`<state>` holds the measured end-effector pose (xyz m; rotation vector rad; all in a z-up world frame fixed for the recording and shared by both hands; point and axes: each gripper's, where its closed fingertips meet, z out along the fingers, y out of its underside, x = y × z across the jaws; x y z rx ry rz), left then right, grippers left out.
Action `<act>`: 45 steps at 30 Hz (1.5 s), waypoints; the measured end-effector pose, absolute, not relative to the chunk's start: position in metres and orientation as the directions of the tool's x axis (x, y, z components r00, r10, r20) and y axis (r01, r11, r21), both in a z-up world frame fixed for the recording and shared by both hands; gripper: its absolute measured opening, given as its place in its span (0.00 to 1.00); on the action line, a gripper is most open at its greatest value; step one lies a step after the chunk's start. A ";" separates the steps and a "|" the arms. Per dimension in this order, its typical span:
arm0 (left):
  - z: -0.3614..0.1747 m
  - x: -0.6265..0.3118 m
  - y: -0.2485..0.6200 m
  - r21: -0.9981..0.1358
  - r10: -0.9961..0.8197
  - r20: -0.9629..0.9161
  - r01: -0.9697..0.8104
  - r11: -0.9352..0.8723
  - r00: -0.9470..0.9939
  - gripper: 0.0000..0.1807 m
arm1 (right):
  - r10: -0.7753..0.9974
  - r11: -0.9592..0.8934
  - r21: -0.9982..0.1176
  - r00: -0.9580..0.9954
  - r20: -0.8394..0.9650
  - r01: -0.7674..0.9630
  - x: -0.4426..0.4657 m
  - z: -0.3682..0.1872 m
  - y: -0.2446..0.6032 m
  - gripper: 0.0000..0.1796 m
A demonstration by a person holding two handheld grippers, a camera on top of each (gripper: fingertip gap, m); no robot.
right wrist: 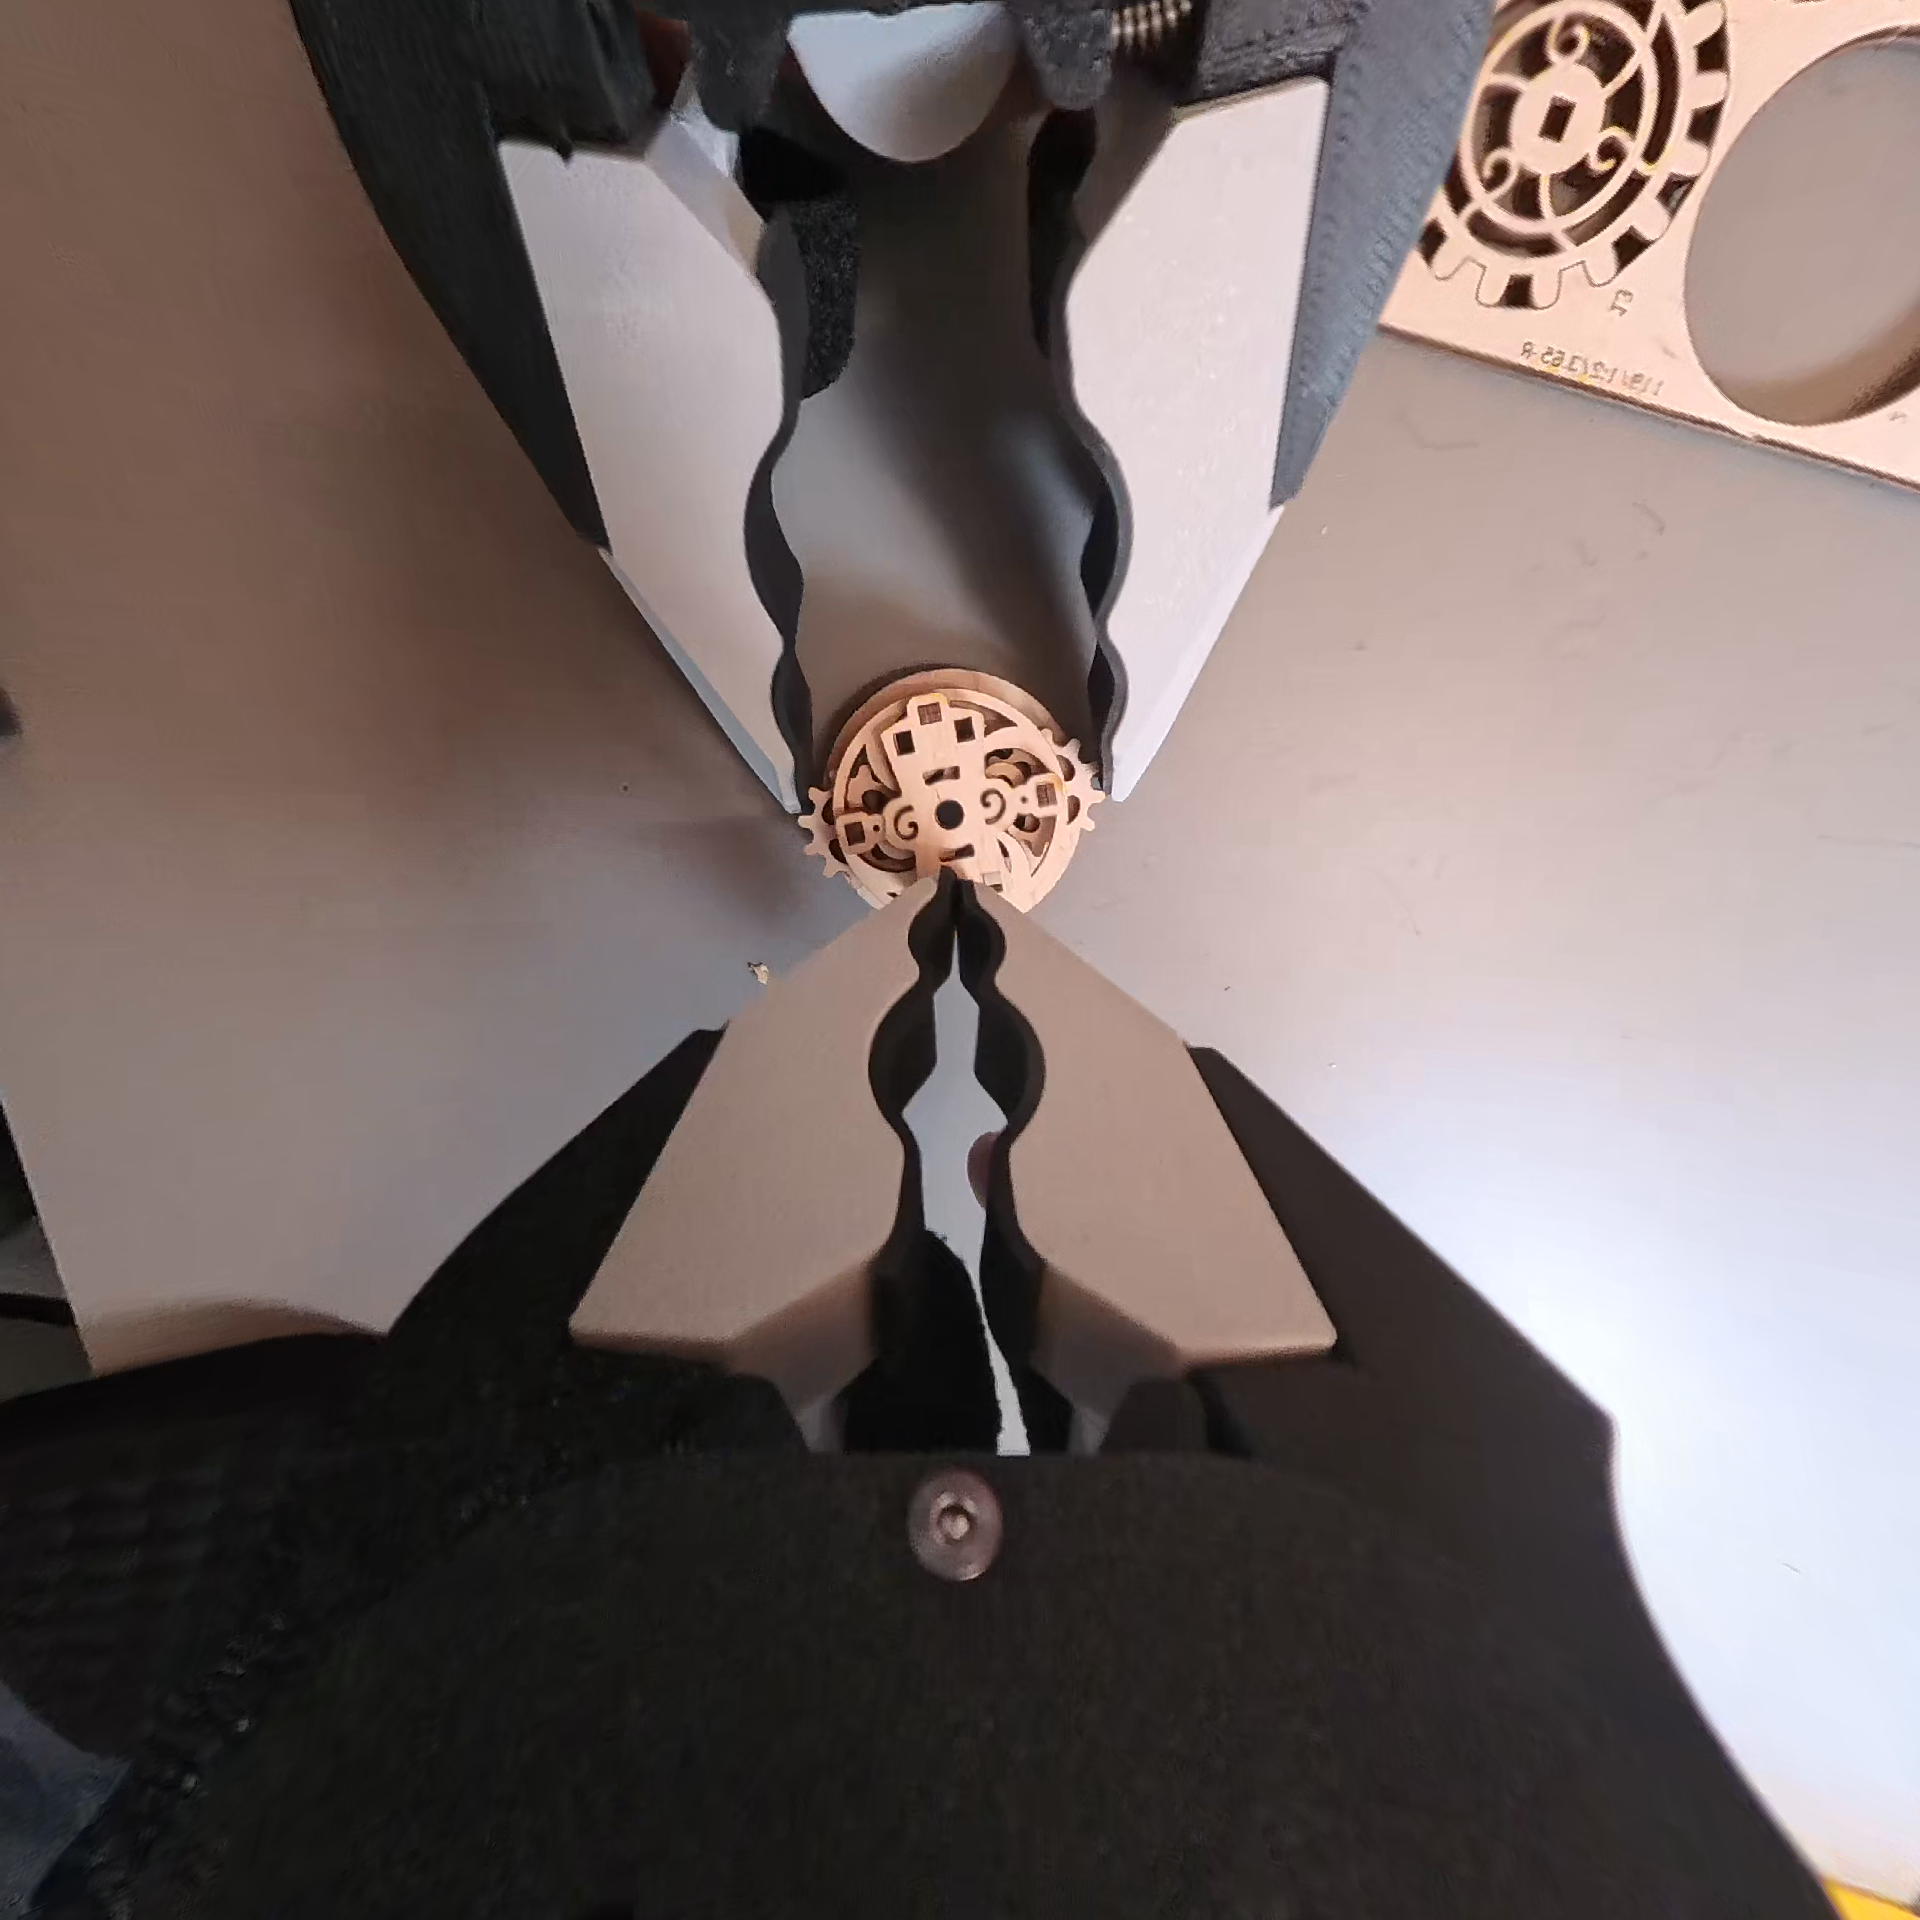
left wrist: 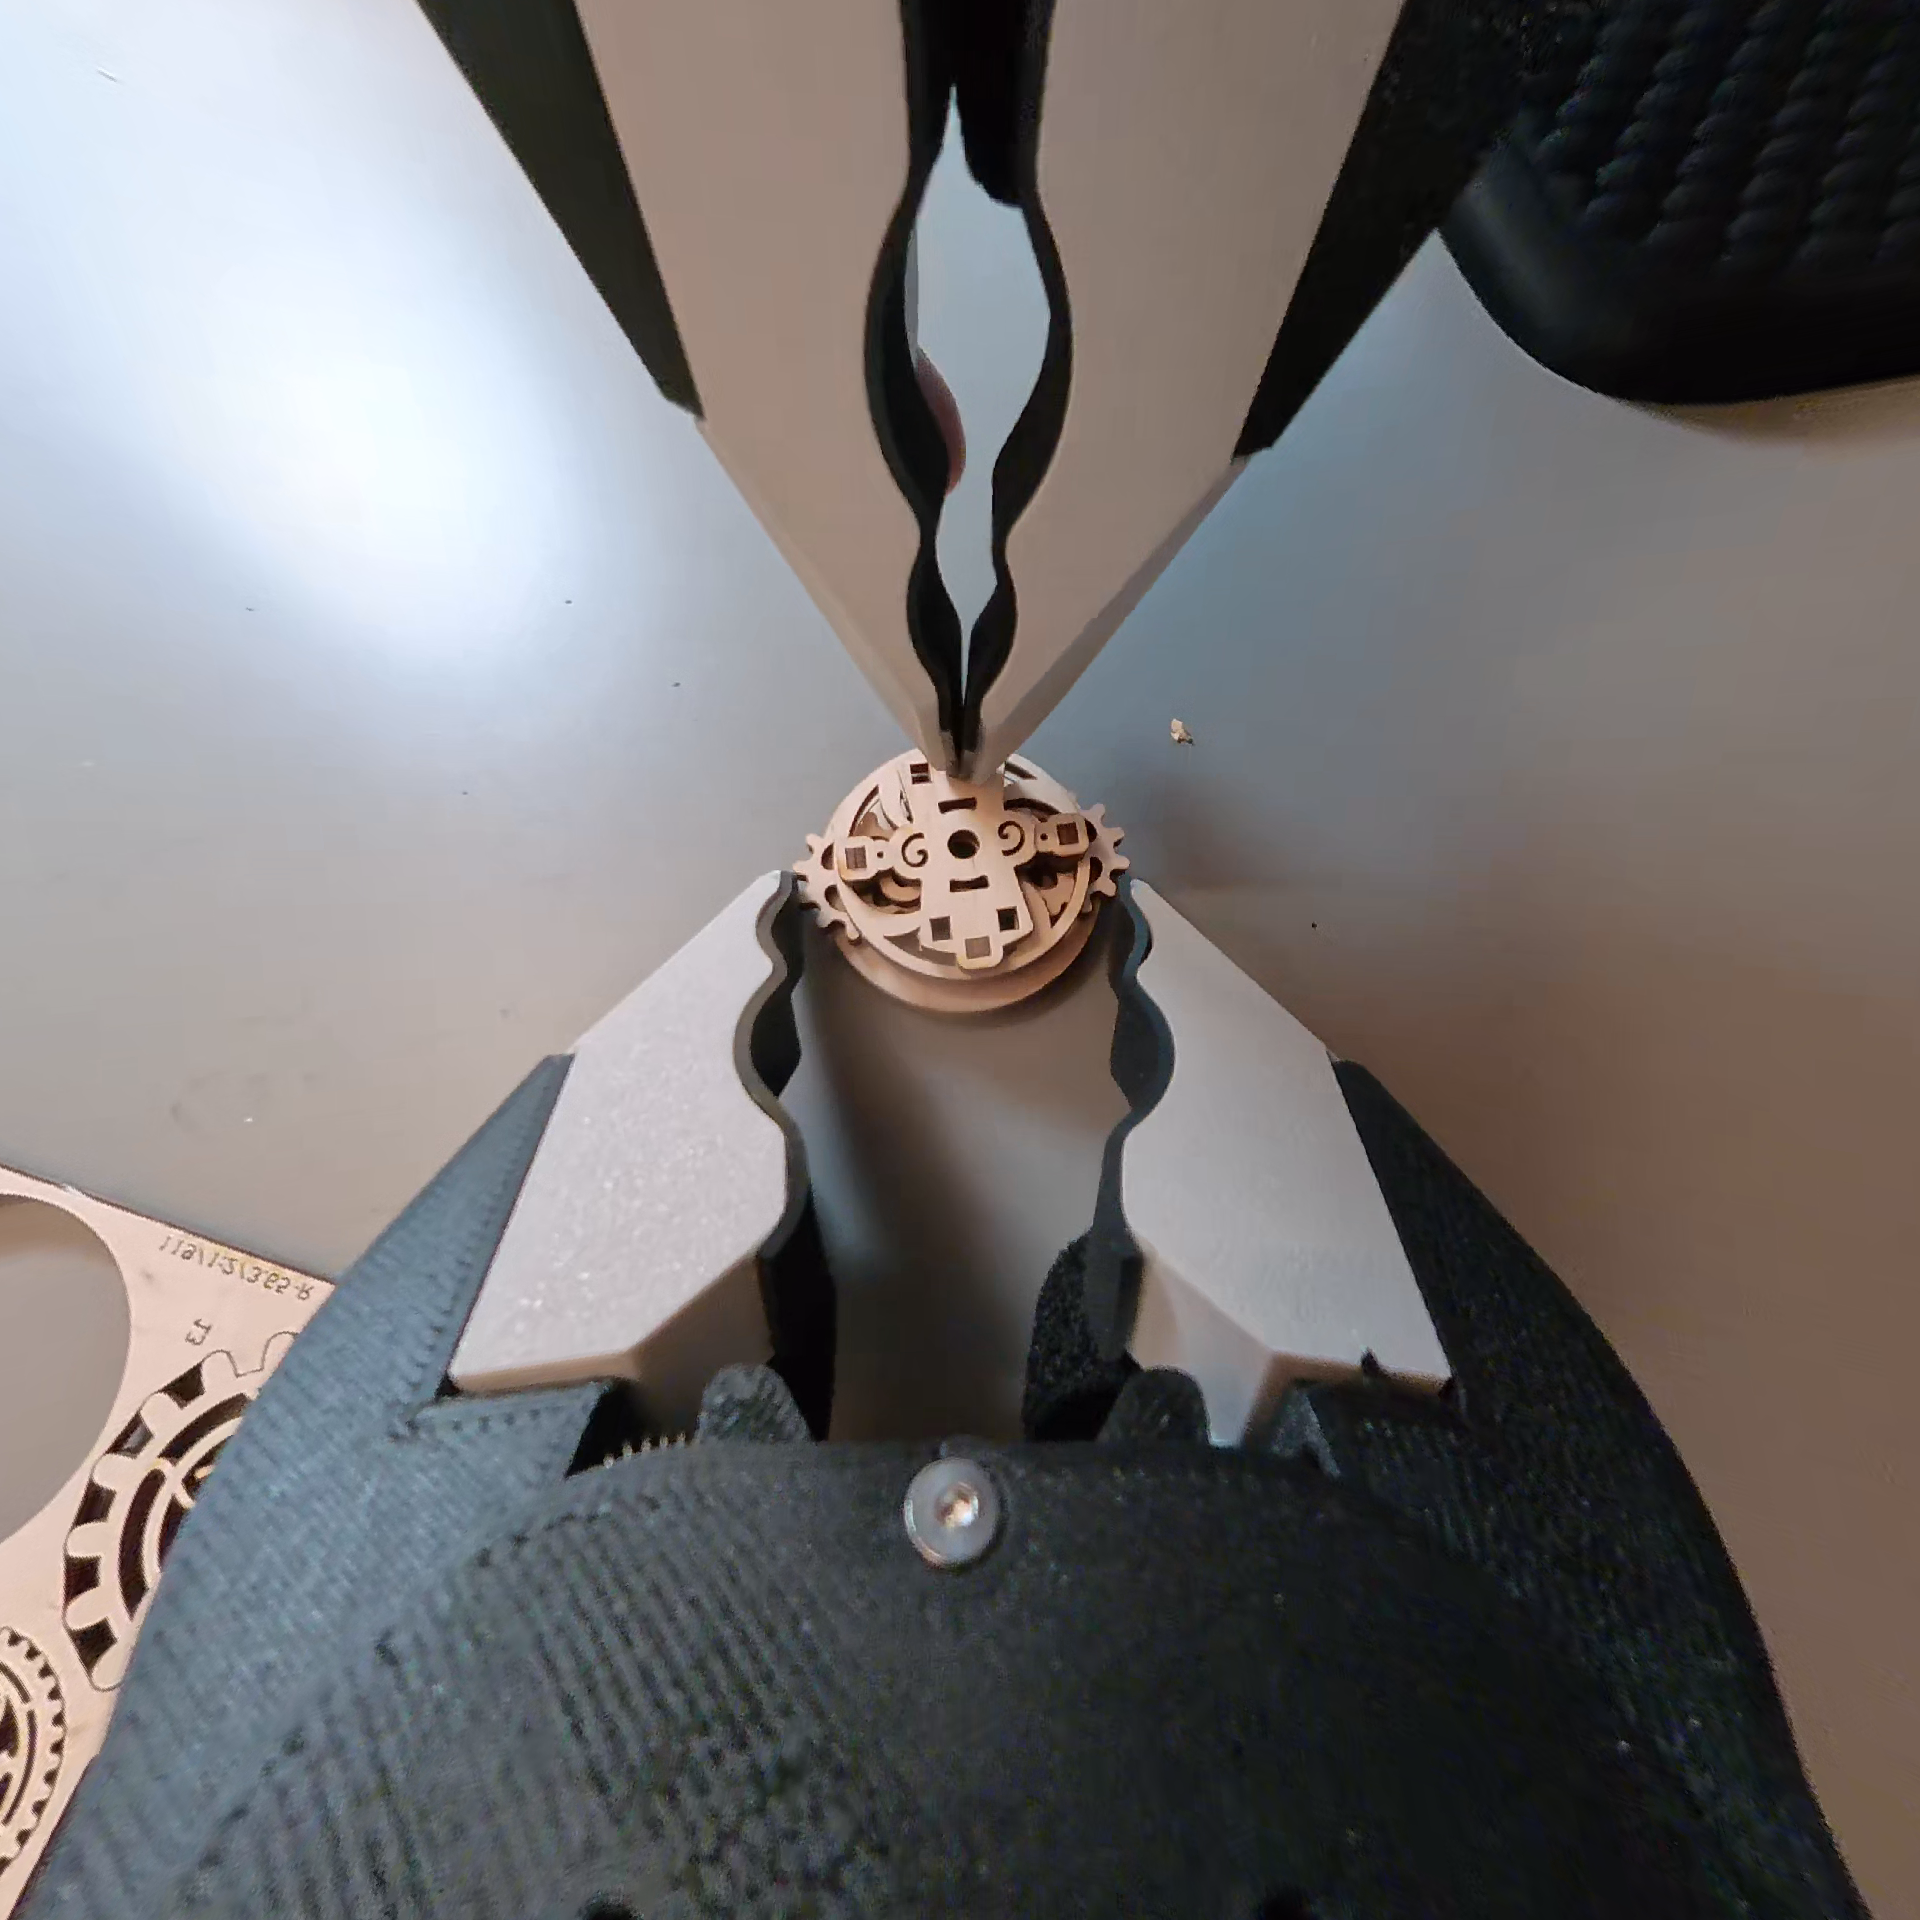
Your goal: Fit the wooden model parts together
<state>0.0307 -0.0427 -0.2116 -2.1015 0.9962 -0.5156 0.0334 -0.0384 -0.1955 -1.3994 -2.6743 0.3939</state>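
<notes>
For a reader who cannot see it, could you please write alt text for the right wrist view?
A small round wooden gear assembly lies on a grey table, braced at its sides between the spread fingers of the left hand-held gripper reaching in from the top. The right hand-held gripper, closed, pinches its near edge; a wooden parts sheet lies top right.

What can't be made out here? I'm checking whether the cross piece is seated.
- Right gripper tips cover the cross piece end; seating unclear, both views.
- Lower gear layers: hidden beneath the round wooden assembly top.
- Wooden parts sheet: cut off by edges, both views.
</notes>
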 end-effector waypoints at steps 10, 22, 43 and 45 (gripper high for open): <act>-0.211 0.031 -0.043 -0.764 -0.785 0.042 -0.487 -0.424 0.618 0.32 | 0.819 0.556 -0.265 -0.574 0.010 0.788 0.033 -0.195 -0.038 0.00; -0.211 0.031 -0.044 -0.764 -0.789 0.036 -0.492 -0.417 0.613 0.31 | 0.852 0.476 -0.389 -0.523 -0.018 0.789 0.028 -0.194 -0.052 0.00; -0.212 0.031 -0.044 -0.764 -0.789 0.043 -0.489 -0.422 0.613 0.31 | 0.822 0.539 -0.288 -0.569 -0.025 0.791 0.029 -0.197 -0.052 0.00; -0.212 0.031 -0.044 -0.764 -0.789 0.043 -0.488 -0.422 0.613 0.31 | 0.822 0.540 -0.287 -0.570 -0.023 0.791 0.029 -0.197 -0.052 0.00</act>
